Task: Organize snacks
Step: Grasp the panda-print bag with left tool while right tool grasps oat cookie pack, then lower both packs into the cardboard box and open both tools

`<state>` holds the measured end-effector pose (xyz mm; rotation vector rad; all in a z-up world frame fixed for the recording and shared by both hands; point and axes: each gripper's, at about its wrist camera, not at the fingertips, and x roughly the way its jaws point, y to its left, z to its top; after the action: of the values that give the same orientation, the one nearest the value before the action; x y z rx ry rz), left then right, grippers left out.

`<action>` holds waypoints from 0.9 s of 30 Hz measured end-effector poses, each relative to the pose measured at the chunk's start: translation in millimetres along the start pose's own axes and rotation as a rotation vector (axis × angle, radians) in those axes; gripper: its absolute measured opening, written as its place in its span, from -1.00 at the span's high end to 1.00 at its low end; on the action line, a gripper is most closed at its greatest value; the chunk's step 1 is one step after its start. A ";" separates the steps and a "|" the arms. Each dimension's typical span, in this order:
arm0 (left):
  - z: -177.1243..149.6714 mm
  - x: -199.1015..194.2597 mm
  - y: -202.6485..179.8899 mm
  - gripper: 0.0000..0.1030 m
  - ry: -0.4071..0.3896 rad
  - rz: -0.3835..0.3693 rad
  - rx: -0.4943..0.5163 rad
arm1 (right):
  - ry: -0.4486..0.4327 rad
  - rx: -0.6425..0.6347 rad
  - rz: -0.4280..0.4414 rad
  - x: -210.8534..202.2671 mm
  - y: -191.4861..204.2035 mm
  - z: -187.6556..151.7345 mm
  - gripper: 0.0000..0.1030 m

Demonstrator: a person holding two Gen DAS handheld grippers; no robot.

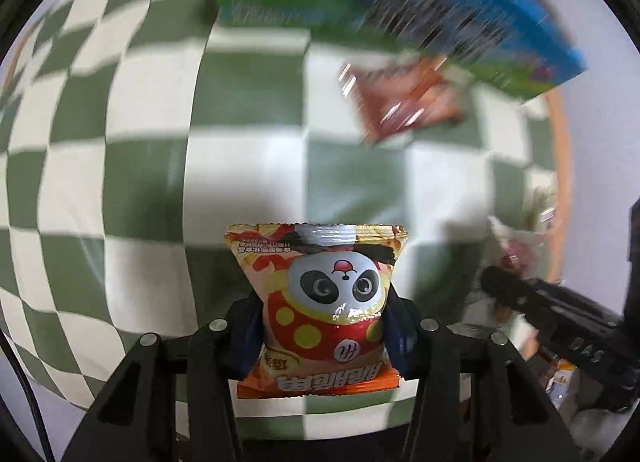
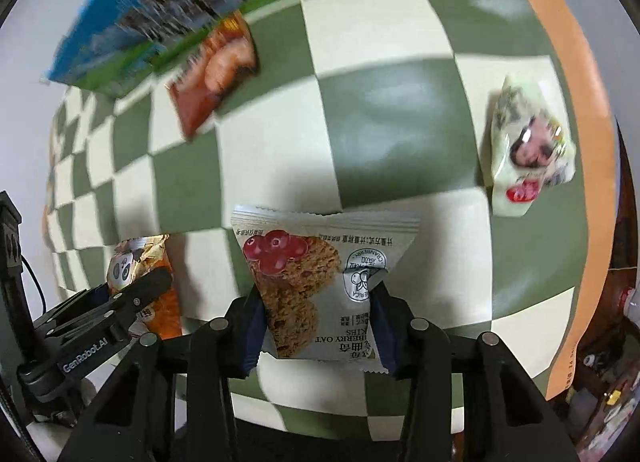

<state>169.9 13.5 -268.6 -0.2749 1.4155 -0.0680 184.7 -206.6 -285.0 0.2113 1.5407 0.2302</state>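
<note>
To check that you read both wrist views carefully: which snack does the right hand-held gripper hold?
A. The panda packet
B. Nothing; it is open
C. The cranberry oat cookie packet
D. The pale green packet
C: in the right wrist view the right hand-held gripper is shut on the cookie packet, while the panda packet sits in the left hand-held gripper.

Light: bright, even, soft shadows on the tabletop [image 1: 248, 182].
Blur: motion smear across both frames' upper parts.
Edges: fisheye bending, black corners.
</note>
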 end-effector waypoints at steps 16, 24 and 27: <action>199.3 -91.9 -19.6 0.08 -0.192 0.069 0.046 | -0.321 -0.150 -0.042 -167.9 52.6 207.0 0.06; 238.6 -37.5 1.7 0.06 -0.095 0.184 0.024 | -0.242 -0.112 -0.145 -122.7 31.7 287.8 0.06; 244.4 -25.6 9.4 -0.06 -0.073 0.188 -0.009 | -0.202 -0.095 -0.172 -103.3 22.0 297.8 0.03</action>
<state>404.4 64.3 -214.6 -0.1491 1.3632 0.1014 480.5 -211.4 -173.8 0.0254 1.3355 0.1405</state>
